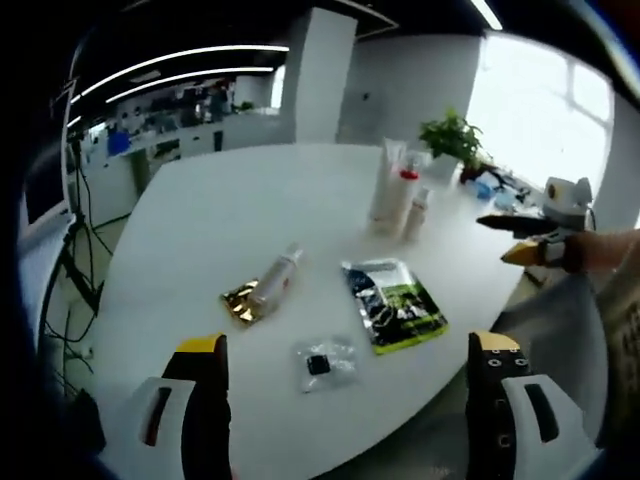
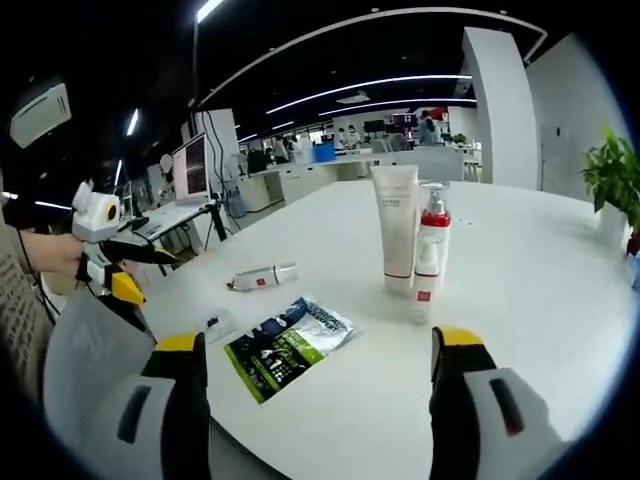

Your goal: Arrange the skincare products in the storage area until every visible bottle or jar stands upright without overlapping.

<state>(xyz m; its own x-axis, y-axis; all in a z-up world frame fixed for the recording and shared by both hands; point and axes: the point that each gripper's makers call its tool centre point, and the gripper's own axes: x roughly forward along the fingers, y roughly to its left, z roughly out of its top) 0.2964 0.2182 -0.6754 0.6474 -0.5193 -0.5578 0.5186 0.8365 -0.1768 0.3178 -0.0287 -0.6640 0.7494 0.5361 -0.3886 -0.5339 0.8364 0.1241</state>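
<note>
A white tube (image 1: 387,183) stands upright at the far side of the white table (image 1: 220,215), with a red-pump bottle (image 1: 407,190) and a small white bottle (image 1: 417,213) beside it. A white bottle (image 1: 277,277) lies on its side, its base on a gold packet (image 1: 239,304). My left gripper (image 1: 347,372) is open above the near edge, holding nothing. My right gripper (image 2: 318,358) is open too, facing the tube (image 2: 397,225), the red-pump bottle (image 2: 433,235) and the small bottle (image 2: 424,285). The lying bottle (image 2: 262,277) is further left.
A green sachet (image 1: 393,303) and a small clear bag (image 1: 325,362) lie near the table's front edge. A potted plant (image 1: 455,137) stands behind the upright bottles. The right gripper (image 1: 530,240) comes in from the right, off the table. Desks and a monitor (image 2: 190,165) stand beyond.
</note>
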